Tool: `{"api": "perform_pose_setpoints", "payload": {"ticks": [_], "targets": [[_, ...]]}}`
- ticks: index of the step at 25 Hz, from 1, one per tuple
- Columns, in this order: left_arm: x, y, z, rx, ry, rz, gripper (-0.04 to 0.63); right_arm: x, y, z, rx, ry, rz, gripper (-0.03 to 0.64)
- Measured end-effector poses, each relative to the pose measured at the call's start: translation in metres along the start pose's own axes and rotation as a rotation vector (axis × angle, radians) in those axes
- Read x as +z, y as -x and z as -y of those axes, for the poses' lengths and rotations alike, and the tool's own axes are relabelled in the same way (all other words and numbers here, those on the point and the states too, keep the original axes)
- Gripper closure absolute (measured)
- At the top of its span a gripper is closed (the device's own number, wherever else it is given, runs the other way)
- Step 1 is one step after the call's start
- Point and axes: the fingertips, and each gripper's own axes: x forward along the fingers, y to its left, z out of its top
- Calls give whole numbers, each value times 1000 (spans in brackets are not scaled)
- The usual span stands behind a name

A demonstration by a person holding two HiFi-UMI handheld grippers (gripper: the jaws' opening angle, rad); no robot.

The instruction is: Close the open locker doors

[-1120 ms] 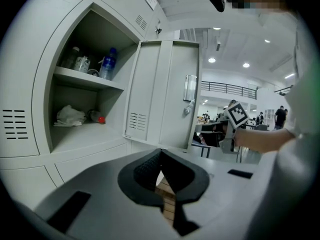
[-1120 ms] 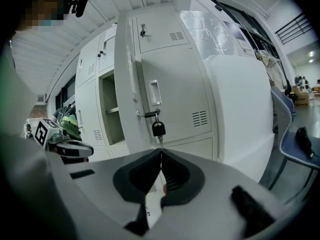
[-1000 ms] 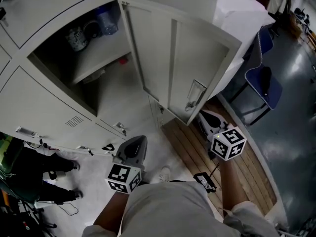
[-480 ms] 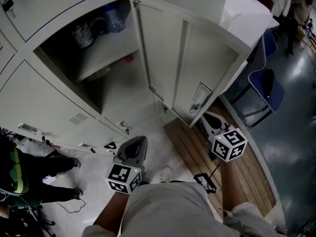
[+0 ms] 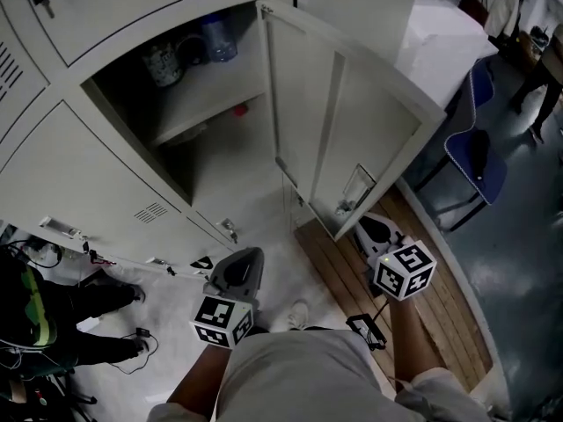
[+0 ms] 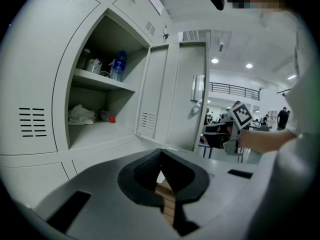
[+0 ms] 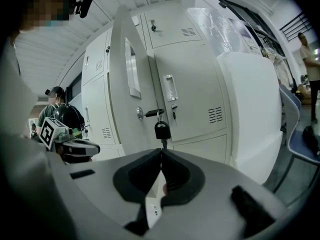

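Head view: one open locker door point(image 5: 352, 139), upright and hinged along the right side of its compartment point(image 5: 202, 139), is swung out wide so that its ribbed inner face is shown and its free edge with the latch points toward the person. A bottle point(image 5: 218, 38) and other small items are kept on the compartment's shelf. The neighbouring lockers in view are seen shut. The right gripper point(image 5: 369, 224) is held just below and beside the door's free edge, on the outer-face side. In its own view the jaws are pressed together on nothing, with a key point(image 7: 161, 129) hanging from a lock directly ahead. The left gripper point(image 5: 250, 255) is held lower, in front of the shut lockers and apart from the door, with jaws likewise together and empty. The right gripper is judged the nearer and better placed: the door lies up and to its left, so a push on the outer face toward the compartment would be called for. Beyond are a slatted wooden platform point(image 5: 352, 275), a blue chair point(image 5: 475, 156) and a person point(image 5: 53, 310) at far left.
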Motion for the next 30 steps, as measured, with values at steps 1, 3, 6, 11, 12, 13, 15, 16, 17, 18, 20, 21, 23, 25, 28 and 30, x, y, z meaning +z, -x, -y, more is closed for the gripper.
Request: {"api": "perform_pose_setpoints", "payload": {"ticks": [1, 3, 6, 11, 12, 13, 15, 16, 17, 18, 20, 21, 23, 25, 28, 30], "targets": [[0, 2, -2, 0, 1, 1, 581, 0, -1, -4, 5, 2, 0, 589], [0, 5, -5, 0, 4, 3, 581, -1, -3, -13, 14, 3, -1, 589], [0, 11, -9, 2, 5, 3, 581, -2, -7, -27, 32, -1, -3, 589], [-1, 20, -18, 12, 7, 1, 581, -1, -14, -51, 67, -4, 2, 589], [-1, 23, -20, 16, 8, 1, 581, -1, -15, -56, 75, -3, 3, 589], [-1, 25, -22, 20, 9, 1, 581, -1, -17, -61, 83, -2, 2, 589], [-2, 29, -26, 27, 11, 1, 581, -2, -21, -70, 97, 0, 1, 589], [-3, 31, -28, 31, 13, 1, 581, -2, -23, -74, 103, 1, -1, 589], [-4, 33, -30, 35, 14, 1, 581, -2, -25, -77, 109, 3, -3, 589], [-4, 36, -32, 39, 16, 2, 581, -3, -27, -81, 115, 4, -5, 589], [-5, 41, -38, 48, 20, 4, 581, -3, -32, -89, 127, 8, -8, 589], [-6, 44, -40, 53, 22, 4, 581, -3, -35, -92, 132, 10, -9, 589], [-6, 49, -45, 61, 25, 5, 581, -3, -39, -100, 143, 15, -11, 589], [-6, 54, -50, 69, 27, 8, 581, -2, -43, -107, 154, 18, -12, 589], [-7, 62, -58, 80, 31, 10, 581, -2, -50, -117, 166, 21, -16, 589], [-8, 67, -64, 86, 33, 11, 581, -2, -54, -123, 174, 24, -19, 589]]}}
